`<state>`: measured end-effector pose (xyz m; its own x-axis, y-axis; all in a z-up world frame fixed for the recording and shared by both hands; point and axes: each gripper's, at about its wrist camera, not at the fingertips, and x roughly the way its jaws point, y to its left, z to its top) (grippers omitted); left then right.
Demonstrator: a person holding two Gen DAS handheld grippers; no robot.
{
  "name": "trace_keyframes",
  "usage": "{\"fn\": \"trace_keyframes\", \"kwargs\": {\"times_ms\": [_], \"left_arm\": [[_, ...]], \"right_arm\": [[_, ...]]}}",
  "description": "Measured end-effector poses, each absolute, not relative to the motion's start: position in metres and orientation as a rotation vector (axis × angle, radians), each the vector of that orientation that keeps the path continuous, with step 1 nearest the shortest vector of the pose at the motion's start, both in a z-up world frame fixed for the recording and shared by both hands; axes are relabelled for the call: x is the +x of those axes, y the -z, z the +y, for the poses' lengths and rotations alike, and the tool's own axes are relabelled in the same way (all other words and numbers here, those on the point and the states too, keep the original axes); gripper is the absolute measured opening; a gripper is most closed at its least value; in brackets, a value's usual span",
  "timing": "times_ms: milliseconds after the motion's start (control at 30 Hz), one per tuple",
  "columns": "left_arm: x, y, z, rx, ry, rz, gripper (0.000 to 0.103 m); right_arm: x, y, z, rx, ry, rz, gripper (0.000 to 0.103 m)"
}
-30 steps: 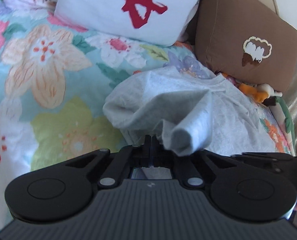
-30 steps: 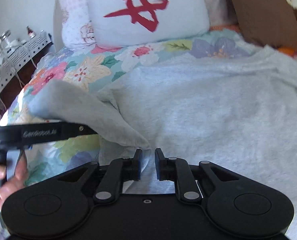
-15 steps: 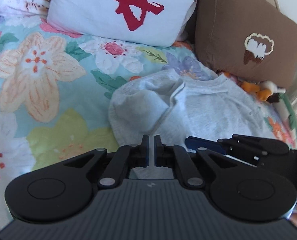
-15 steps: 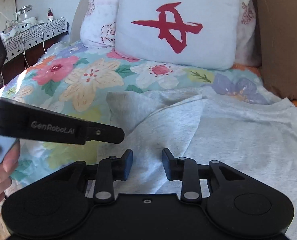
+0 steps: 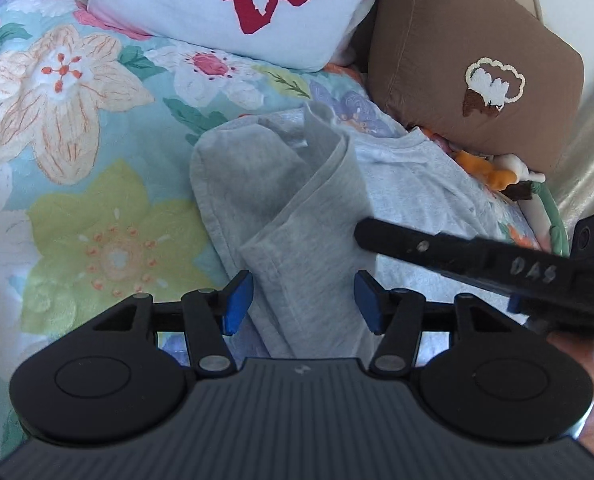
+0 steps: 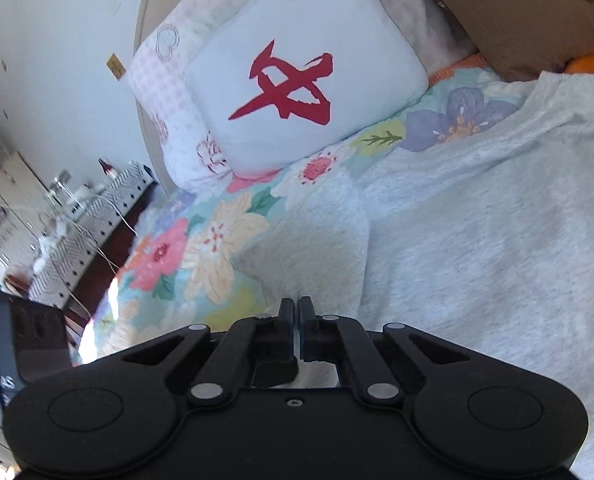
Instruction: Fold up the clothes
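Observation:
A light grey T-shirt (image 5: 409, 184) lies on the floral bedspread (image 5: 77, 152); its left sleeve (image 5: 309, 224) is folded over onto the body in a loose ridge. My left gripper (image 5: 303, 300) is open, its blue pads on either side of the folded sleeve's near end, holding nothing. My right gripper (image 6: 296, 312) is shut low over the shirt's (image 6: 477, 240) left edge; whether it pinches fabric is hidden. Its finger also shows in the left wrist view (image 5: 437, 250), reaching in from the right over the shirt.
A white pillow with a red character (image 5: 233, 8) and a brown cushion (image 5: 477, 68) lie at the head of the bed. A small plush toy (image 5: 505, 176) sits beside the shirt. A nightstand with cables (image 6: 69, 216) stands left of the bed.
My left gripper has let go of the sleeve, now laid over the shirt, and opened wide. My right gripper has closed from open and moved down to the shirt's left edge.

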<state>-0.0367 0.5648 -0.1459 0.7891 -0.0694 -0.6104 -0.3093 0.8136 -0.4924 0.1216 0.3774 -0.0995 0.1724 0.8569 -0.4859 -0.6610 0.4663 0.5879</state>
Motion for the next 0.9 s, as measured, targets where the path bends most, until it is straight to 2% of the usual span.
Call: {"fn": "trace_keyframes", "kwargs": {"times_ms": [200, 267, 333, 567, 600, 633, 700, 800, 900], "left_arm": [[-0.050, 0.132, 0.566, -0.655, -0.136, 0.605, 0.055], [-0.062, 0.127, 0.569, -0.666, -0.159, 0.578, 0.062], [-0.073, 0.124, 0.570, -0.670, -0.178, 0.552, 0.077], [-0.103, 0.124, 0.572, -0.764, -0.180, 0.499, 0.082], [-0.106, 0.124, 0.572, -0.778, -0.187, 0.489, 0.075], [-0.108, 0.125, 0.573, -0.794, -0.198, 0.487, 0.044], [-0.112, 0.125, 0.578, -0.839, -0.237, 0.493, 0.005], [-0.125, 0.118, 0.571, -0.786, -0.348, 0.507, 0.005], [-0.138, 0.115, 0.557, -0.683, -0.480, 0.561, 0.005]], "right_arm": [[0.123, 0.093, 0.381, 0.356, -1.182, 0.913, 0.004], [0.121, 0.088, 0.385, 0.385, -1.216, 0.925, 0.004], [0.118, 0.083, 0.390, 0.404, -1.252, 0.932, 0.004], [0.101, 0.062, 0.417, 0.375, -1.367, 0.944, 0.004], [0.098, 0.060, 0.421, 0.356, -1.376, 0.944, 0.004], [0.096, 0.059, 0.425, 0.342, -1.382, 0.947, 0.004], [0.091, 0.058, 0.429, 0.325, -1.387, 0.950, 0.004], [0.087, 0.056, 0.430, 0.289, -1.375, 0.947, 0.004], [0.083, 0.056, 0.424, 0.233, -1.300, 0.939, 0.009]]}}
